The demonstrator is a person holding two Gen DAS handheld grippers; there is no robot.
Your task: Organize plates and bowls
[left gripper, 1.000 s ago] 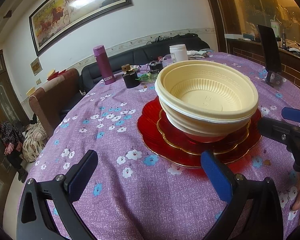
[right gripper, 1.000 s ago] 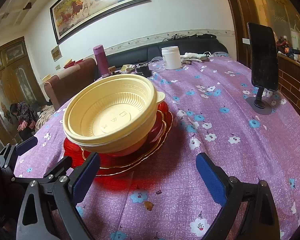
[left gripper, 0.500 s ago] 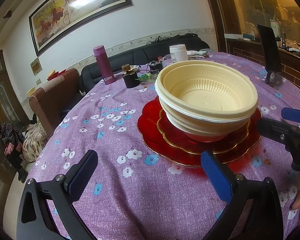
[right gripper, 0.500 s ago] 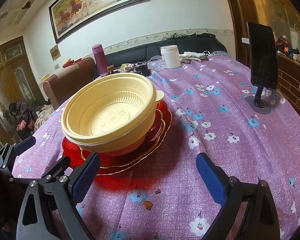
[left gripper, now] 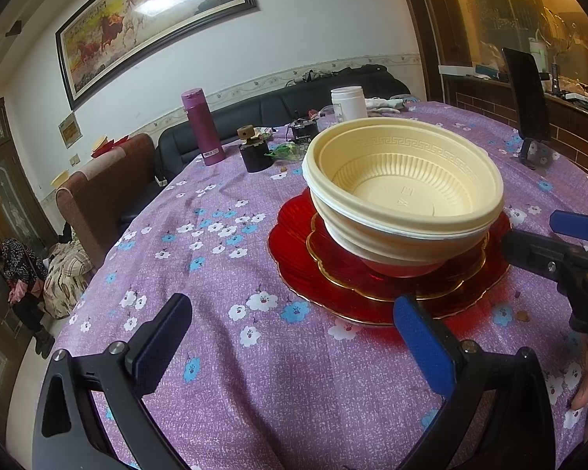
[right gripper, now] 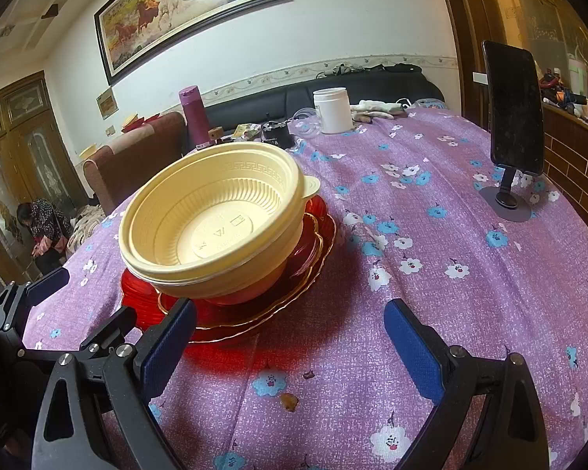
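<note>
Cream plastic bowls point(left gripper: 405, 192) sit nested on a stack of red gold-rimmed plates point(left gripper: 294, 250) on the purple flowered tablecloth. They also show in the right wrist view, the bowls point(right gripper: 215, 219) over the plates point(right gripper: 305, 270). My left gripper point(left gripper: 294, 337) is open and empty, low over the cloth just in front of the stack and to its left. My right gripper point(right gripper: 290, 340) is open and empty, in front of the stack and to its right. Each gripper shows at the edge of the other's view.
A phone on a stand point(right gripper: 513, 117) is at the right. At the far edge stand a magenta flask point(left gripper: 202, 125), a white jar point(left gripper: 348, 103), a black pot point(left gripper: 254, 152) and small clutter. A brown chair point(left gripper: 102, 192) stands at the table's left.
The right gripper has drifted very slightly. Nothing else has moved.
</note>
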